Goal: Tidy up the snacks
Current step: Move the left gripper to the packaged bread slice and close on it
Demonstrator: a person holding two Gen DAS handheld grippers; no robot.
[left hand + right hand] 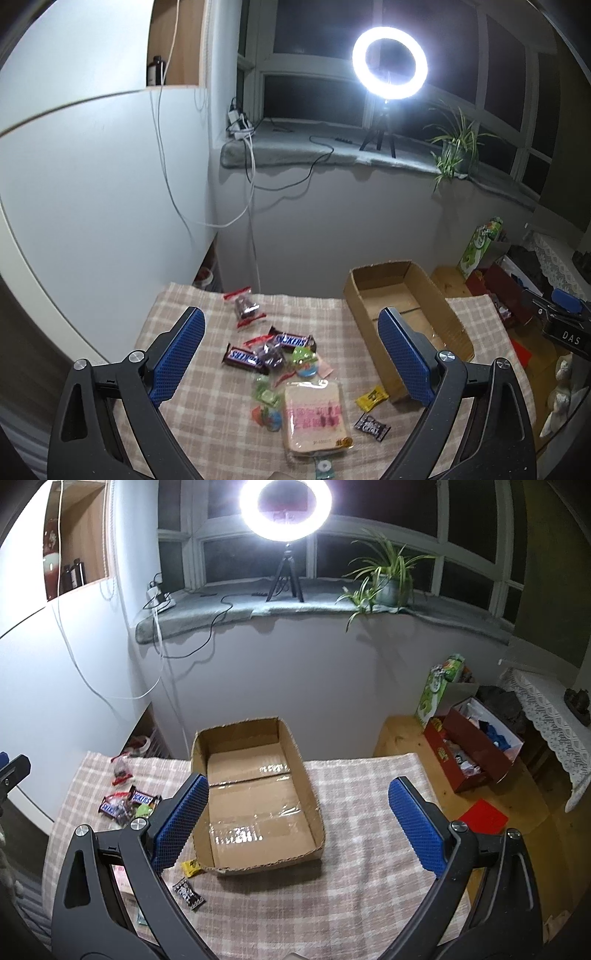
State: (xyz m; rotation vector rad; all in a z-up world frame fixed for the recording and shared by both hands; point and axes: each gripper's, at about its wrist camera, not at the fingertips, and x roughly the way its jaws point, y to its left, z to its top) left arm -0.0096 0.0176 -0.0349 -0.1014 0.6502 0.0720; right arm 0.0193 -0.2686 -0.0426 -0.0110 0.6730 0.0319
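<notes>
An empty open cardboard box sits on the checked tablecloth; it also shows in the left wrist view. Left of it lies a pile of snacks: two Snickers bars, a red-ended candy bag, green and blue sweets, a pink flat pack, a yellow sweet and a black sweet. My left gripper is open above the pile, holding nothing. My right gripper is open above the box, holding nothing.
A ring light on a tripod and a potted plant stand on the window sill. A red box and green bag sit on the wooden floor at right. A white wall stands close on the left.
</notes>
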